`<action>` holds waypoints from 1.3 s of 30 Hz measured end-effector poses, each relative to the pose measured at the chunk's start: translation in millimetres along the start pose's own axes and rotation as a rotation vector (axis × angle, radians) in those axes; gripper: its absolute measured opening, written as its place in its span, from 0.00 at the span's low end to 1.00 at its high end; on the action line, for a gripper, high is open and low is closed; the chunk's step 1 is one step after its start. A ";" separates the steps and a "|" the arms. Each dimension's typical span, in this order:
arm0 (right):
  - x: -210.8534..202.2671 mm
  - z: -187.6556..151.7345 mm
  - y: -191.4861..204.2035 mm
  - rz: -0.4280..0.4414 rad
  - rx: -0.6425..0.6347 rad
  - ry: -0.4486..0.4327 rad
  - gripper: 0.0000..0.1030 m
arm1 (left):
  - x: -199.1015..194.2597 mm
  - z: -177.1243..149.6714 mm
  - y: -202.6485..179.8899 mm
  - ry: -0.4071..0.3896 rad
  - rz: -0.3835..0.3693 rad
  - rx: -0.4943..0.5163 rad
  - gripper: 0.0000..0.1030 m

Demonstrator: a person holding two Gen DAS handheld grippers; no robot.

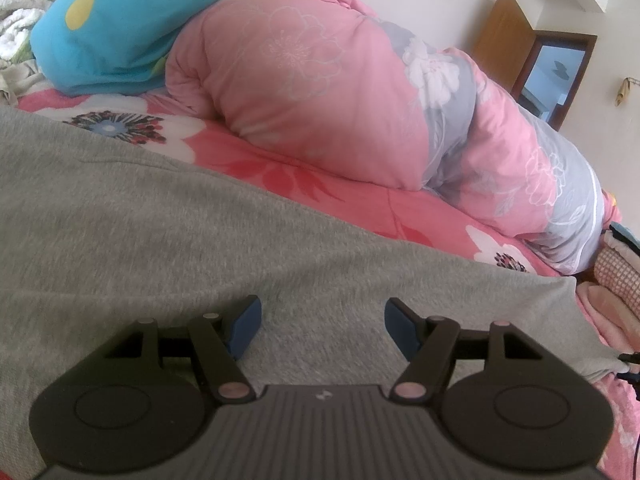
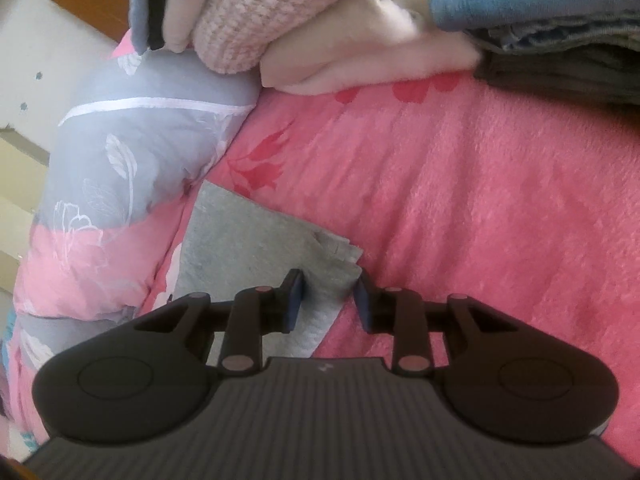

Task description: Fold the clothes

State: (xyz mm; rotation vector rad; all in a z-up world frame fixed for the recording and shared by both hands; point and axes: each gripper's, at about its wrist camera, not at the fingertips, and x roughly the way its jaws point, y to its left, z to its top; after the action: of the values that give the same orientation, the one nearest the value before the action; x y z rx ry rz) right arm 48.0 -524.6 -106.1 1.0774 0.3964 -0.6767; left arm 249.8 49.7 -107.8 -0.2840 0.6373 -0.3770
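Right gripper (image 2: 329,298), jaws slightly apart and empty, hovers at the grey knit garment's (image 2: 256,240) corner on the pink floral bedspread (image 2: 480,200); left gripper (image 1: 322,322) gapes over its middle

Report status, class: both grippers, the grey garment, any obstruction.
Left gripper open over grey garment. Right gripper open, garment corner between pads, unpinched. Rolled quilt and clothes pile nearby, clear.
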 end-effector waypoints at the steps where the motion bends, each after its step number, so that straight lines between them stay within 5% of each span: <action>1: -1.5 -0.4 1.3 0.000 -0.012 -0.007 0.27 | 0.0 0.1 -0.1 0.000 0.000 0.000 0.68; 6: -5.1 -0.8 15.7 -0.030 -0.133 -0.040 0.19 | 0.1 0.4 0.0 0.000 0.000 0.000 0.68; 14: -14.8 -18.8 66.2 -0.094 -0.501 -0.145 0.07 | 0.4 0.7 -0.4 0.000 0.001 0.001 0.68; 18: -11.4 -20.7 103.4 -0.004 -0.558 -0.149 0.06 | 0.4 0.7 -0.5 0.000 0.001 0.001 0.68; 20: -11.4 -19.7 128.6 0.113 -0.564 -0.143 0.07 | 0.4 0.7 -0.5 0.000 0.001 0.001 0.68; 22: -15.4 -17.5 148.1 0.241 -0.542 -0.142 0.10 | 0.4 0.8 -0.5 0.000 0.001 0.001 0.68; 24: -19.8 -14.6 153.8 0.301 -0.520 -0.145 0.27 | 0.4 0.9 -0.3 0.000 0.002 0.001 0.68; 25: -22.2 -13.6 152.9 0.309 -0.512 -0.153 0.46 | 0.3 0.9 -0.4 0.000 0.002 0.002 0.68; 31: -27.4 -19.3 97.1 0.105 -0.496 -0.122 0.46 | 0.3 0.5 -2.1 0.000 0.009 0.011 0.68; 36: 4.1 -41.7 89.0 -0.061 -0.695 0.003 0.33 | -0.3 -0.1 -1.1 -0.002 0.004 0.006 0.68; 39: 24.0 -60.4 88.2 -0.058 -0.845 0.063 0.29 | -0.8 0.0 0.2 -0.002 -0.002 -0.001 0.68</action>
State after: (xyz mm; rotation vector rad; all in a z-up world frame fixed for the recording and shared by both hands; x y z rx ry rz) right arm 126.9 -450.8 -87.6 0.2841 0.6898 -0.4493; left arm 249.2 50.2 -107.5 -0.2861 0.6351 -0.3780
